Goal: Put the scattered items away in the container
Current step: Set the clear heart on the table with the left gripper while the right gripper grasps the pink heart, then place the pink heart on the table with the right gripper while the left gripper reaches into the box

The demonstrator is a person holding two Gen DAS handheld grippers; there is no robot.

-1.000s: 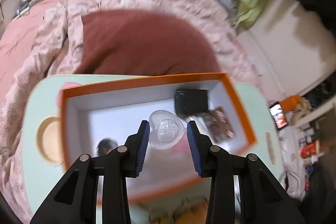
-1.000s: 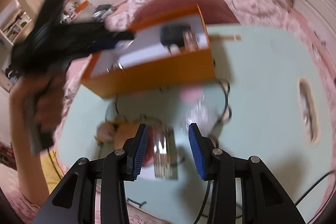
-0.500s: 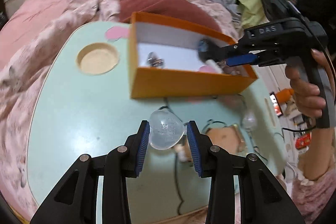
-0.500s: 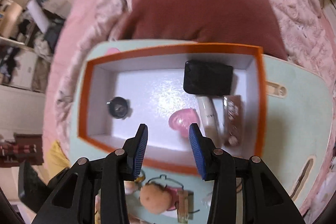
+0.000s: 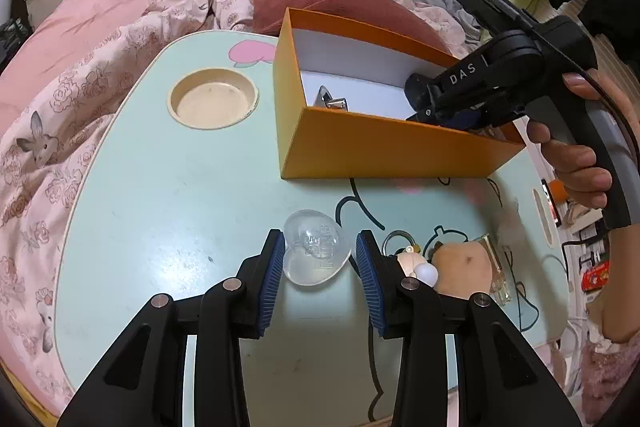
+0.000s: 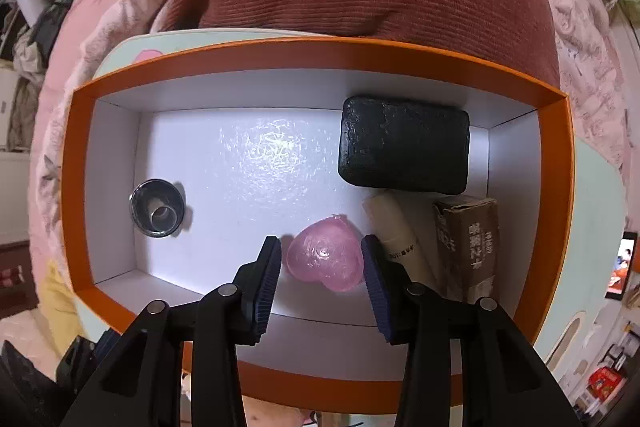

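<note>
A clear heart-shaped case (image 5: 317,251) is seen between the blue pads of the left gripper (image 5: 319,263) above the pale green table (image 5: 168,187); the left pad appears pressed to its side, while at the right a thin gap may remain, so a firm clamp cannot be confirmed. From the case, the orange box (image 5: 384,147) stands toward 1 o'clock, well apart. Inside that box, the right gripper (image 6: 321,269) is shown with its jaws spread apart on either side of a pink heart (image 6: 326,259) that rests on the white floor and is touched by neither pad. Around the pink heart a black pouch (image 6: 404,143) lies at 1 o'clock, a cream tube (image 6: 402,239) and a brown packet (image 6: 468,243) at 3 o'clock, and a small dark metal cup (image 6: 157,203) at 9 o'clock. The clear case is judged to be light, rigid plastic, smooth and rounded, and likely to slip or pivot under a loose pinch; hold is best taken across its widest lobes, flat against the ribbed pads, with moderate pressure so the shell is not cracked. On the table at 3 o'clock of the left gripper, a plush keychain (image 5: 460,263) and a glass bottle (image 5: 496,267) are still to be collected.
</note>
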